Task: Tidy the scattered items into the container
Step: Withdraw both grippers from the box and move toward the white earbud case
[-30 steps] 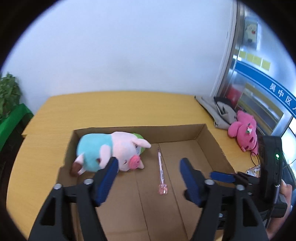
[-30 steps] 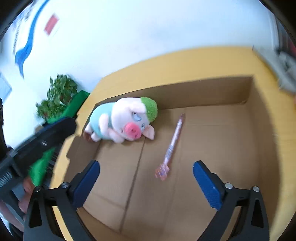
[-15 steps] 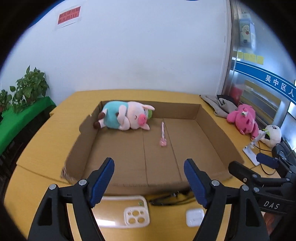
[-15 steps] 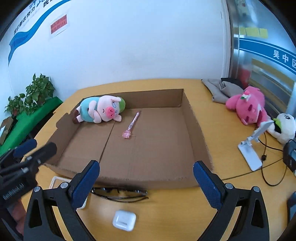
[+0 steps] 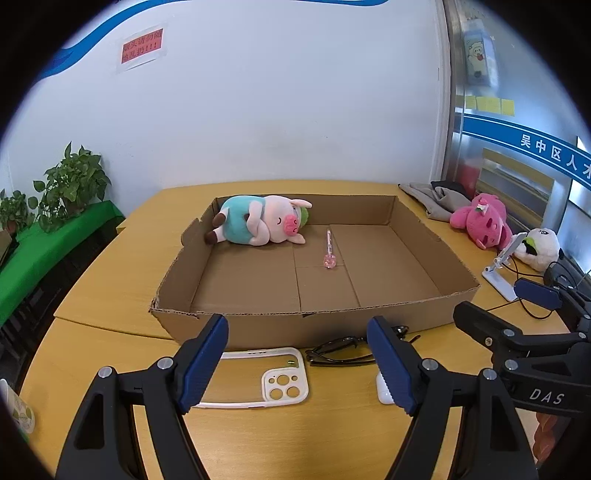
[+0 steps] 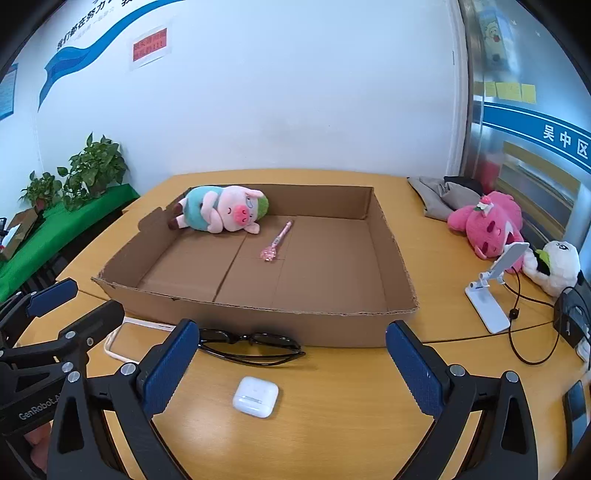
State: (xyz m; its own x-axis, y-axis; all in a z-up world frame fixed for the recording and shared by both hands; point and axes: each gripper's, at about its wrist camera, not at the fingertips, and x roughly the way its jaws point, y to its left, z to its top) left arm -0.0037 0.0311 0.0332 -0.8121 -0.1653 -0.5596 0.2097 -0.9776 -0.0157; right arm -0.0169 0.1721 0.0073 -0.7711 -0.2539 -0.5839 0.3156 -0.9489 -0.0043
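Both grippers, left (image 5: 297, 360) and right (image 6: 291, 363), hang empty with jaws apart over the case (image 5: 284, 384), glasses (image 6: 251, 345) and earbuds (image 6: 255, 397) (probably next for the box (image 6: 332, 325)).

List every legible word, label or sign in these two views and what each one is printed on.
"DAS": white letters on the black body of the right tool.
"GenRobot.A", cut off: black body of the left tool.
"吴中区人", cut off: blue band on the glass partition.
Red paper notice on the white wall: characters too blurred to read.
Blue swoosh wall banner: characters too small to read.
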